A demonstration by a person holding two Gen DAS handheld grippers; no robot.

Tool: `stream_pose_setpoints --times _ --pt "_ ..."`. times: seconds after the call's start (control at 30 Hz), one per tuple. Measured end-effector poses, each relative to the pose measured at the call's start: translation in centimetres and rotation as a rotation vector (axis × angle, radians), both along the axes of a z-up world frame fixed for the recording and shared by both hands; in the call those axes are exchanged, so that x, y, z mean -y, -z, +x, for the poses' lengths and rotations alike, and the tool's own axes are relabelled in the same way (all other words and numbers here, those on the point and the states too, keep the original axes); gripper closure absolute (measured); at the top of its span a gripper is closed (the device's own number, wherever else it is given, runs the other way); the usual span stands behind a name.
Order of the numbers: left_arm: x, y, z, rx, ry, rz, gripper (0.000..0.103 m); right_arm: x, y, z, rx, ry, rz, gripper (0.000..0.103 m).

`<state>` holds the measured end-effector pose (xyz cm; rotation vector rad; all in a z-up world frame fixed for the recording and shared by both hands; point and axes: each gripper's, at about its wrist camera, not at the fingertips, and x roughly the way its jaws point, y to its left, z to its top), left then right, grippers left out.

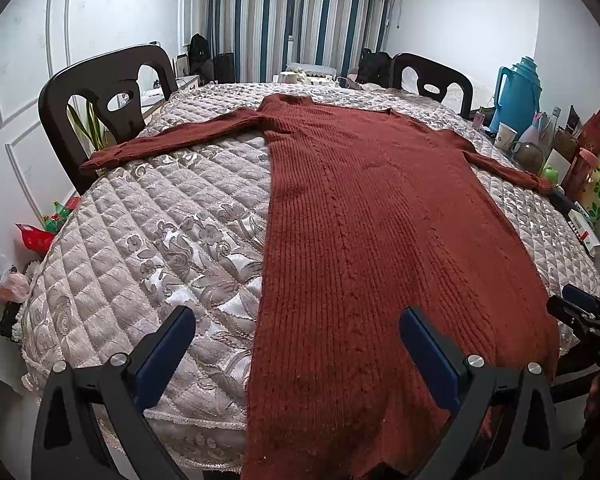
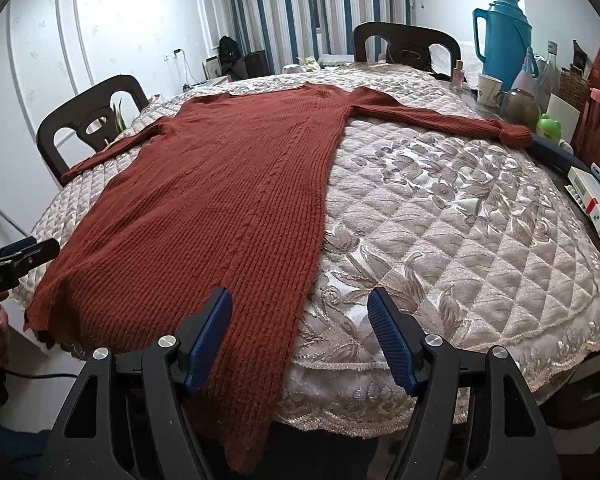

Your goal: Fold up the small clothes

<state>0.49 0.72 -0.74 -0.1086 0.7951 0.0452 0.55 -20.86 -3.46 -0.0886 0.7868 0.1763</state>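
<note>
The rust knit sweater (image 1: 364, 208) lies flat on the quilted tabletop (image 1: 148, 216), sleeves spread left and right, ready for folding. Its long axis runs near to far, collar far, hem draping over the near edge. The left gripper (image 1: 298, 356) and right gripper (image 2: 300, 336) hover spread wide at the hem, holding nothing.

White panelled walls (image 1: 24, 80), striped curtains (image 1: 296, 20), dark chairs (image 1: 104, 108) around quilted table (image 1: 140, 240)

Ribbed knit sweater (image 1: 364, 216) on glossy quilted tablecloth (image 1: 148, 240).
</note>
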Motion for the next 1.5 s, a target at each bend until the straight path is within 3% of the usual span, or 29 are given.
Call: stream_pose_setpoints --times 1.5 --pt "-0.52 0.19 -0.11 -0.020 -0.011 -0.008 0.000 -0.12 -0.15 0.63 0.007 -0.019 0.000 0.033"
